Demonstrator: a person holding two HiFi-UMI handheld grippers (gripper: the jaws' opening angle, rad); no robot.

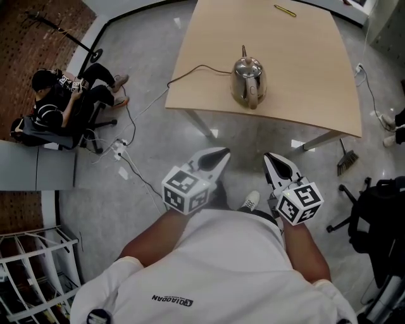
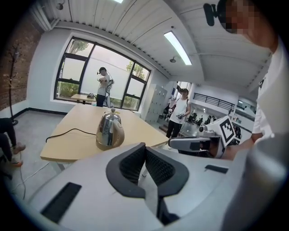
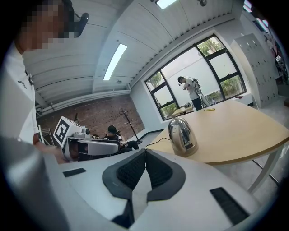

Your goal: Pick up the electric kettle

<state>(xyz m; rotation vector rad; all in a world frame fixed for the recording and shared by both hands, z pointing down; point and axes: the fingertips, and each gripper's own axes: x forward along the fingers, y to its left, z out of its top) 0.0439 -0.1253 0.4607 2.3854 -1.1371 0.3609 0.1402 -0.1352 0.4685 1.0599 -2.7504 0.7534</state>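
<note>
A shiny steel electric kettle (image 1: 248,82) stands near the front edge of a light wooden table (image 1: 297,57), its black cord (image 1: 190,73) trailing off the left edge. It also shows in the left gripper view as kettle (image 2: 109,131) and in the right gripper view as kettle (image 3: 181,136). My left gripper (image 1: 221,154) is held close to my body, well short of the table, its pads pressed together on nothing. My right gripper (image 1: 271,158) hangs beside it, also shut and empty. Both point toward the kettle.
A yellow pen (image 1: 285,10) lies at the table's far side. A person (image 1: 63,101) sits on the floor at left beside a power strip (image 1: 119,149). A broom (image 1: 345,161) and a black chair (image 1: 373,215) stand at right; a wire rack (image 1: 35,266) at lower left.
</note>
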